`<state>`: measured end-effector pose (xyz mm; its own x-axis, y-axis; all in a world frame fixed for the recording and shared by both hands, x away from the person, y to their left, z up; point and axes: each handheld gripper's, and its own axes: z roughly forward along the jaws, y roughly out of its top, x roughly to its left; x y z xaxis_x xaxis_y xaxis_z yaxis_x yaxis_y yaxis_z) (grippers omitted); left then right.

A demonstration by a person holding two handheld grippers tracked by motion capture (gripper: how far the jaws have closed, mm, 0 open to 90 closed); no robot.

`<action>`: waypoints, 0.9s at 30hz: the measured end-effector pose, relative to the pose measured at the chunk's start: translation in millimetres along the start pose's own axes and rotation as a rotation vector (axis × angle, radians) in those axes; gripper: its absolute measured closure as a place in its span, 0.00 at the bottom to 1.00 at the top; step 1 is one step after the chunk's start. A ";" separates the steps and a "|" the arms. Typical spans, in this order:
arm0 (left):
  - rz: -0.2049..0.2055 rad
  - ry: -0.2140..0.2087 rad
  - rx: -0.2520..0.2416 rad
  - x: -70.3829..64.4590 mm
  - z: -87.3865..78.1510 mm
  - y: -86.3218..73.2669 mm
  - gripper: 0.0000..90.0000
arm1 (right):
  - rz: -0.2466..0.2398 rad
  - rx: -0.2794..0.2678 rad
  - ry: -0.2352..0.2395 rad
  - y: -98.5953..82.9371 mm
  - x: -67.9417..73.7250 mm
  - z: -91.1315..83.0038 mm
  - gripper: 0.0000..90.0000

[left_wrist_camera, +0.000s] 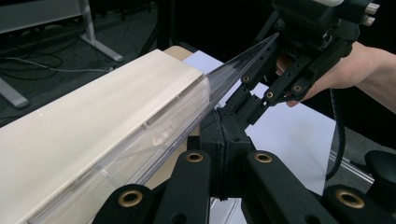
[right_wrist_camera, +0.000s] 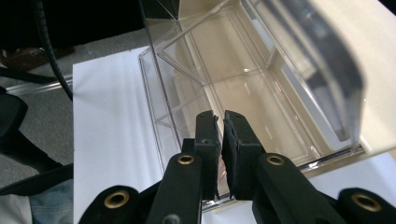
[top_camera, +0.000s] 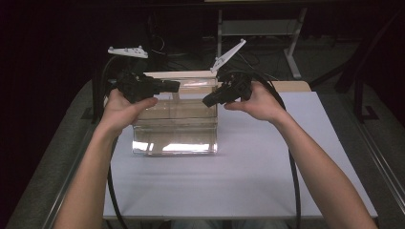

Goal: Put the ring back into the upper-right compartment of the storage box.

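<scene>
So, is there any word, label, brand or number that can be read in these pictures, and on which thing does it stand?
None can be read.
The clear plastic box bears no visible print.
Its cream lid is plain, with no label.
The white sheet under it is blank.
The left hand-held gripper and right hand-held gripper show brass rivets but no lettering.

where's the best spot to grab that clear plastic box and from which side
Probably its thin upright walls: pinch a top rim of the clear box at each end, coming from above and either side. The left tool and right tool already close on those edges.
</scene>
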<state>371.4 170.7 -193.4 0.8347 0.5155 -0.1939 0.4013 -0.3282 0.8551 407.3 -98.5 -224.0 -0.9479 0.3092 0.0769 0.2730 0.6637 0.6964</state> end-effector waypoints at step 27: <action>0.003 -0.005 -0.005 0.8 -0.2 -0.1 0.99 | 0.101 -0.087 -0.017 -43.1 11.1 -27.2 0.20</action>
<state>372.0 171.3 -193.5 0.8380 0.5101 -0.1938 0.3969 -0.3261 0.8580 380.5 -142.2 -233.8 -0.9133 0.3834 0.1376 0.3504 0.5671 0.7454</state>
